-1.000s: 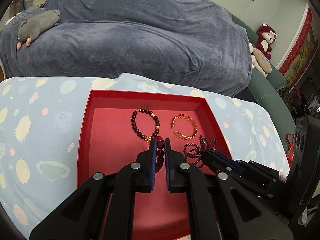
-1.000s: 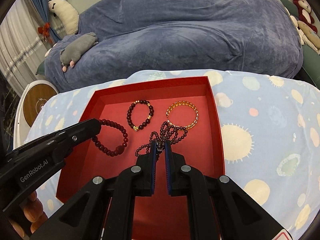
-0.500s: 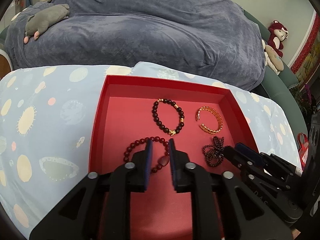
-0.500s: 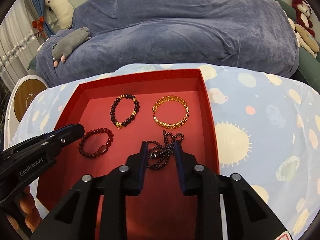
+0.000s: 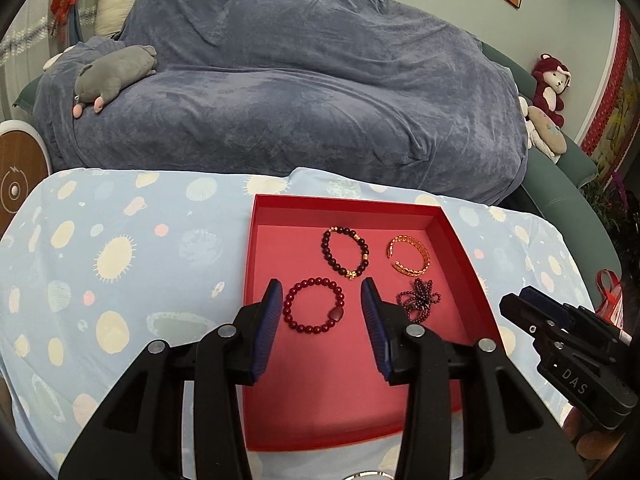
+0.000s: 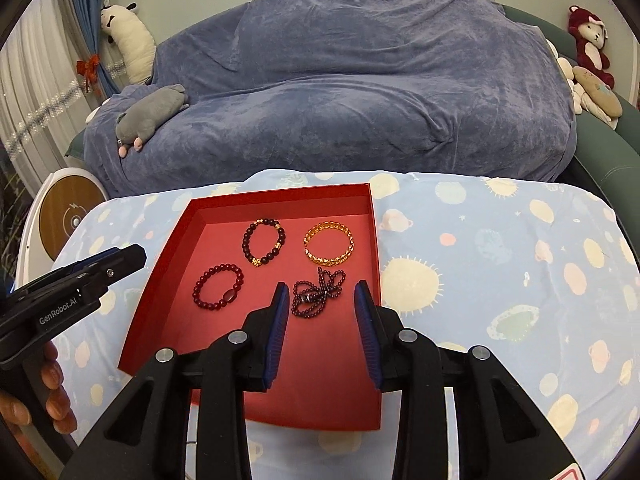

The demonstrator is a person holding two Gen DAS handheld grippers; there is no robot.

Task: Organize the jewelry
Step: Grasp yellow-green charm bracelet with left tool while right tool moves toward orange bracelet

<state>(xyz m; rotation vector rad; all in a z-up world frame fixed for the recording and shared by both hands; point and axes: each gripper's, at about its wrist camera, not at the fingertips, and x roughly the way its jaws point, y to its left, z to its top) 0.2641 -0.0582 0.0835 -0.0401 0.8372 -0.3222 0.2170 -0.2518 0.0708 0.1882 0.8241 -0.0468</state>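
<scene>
A table is wearing a pale blue cloth printed with planets and suns — lying directly on it is a red tray, sitting flat, its near edge reaching toward the table's front.

The red tray's near rim is partly hidden behind the left gripper. The hand holding that gripper is cut off at the frame's edge.

Both wrist views look down and forward from close above the red tray, left one from its left, sharing tray and sofa beyond.
</scene>
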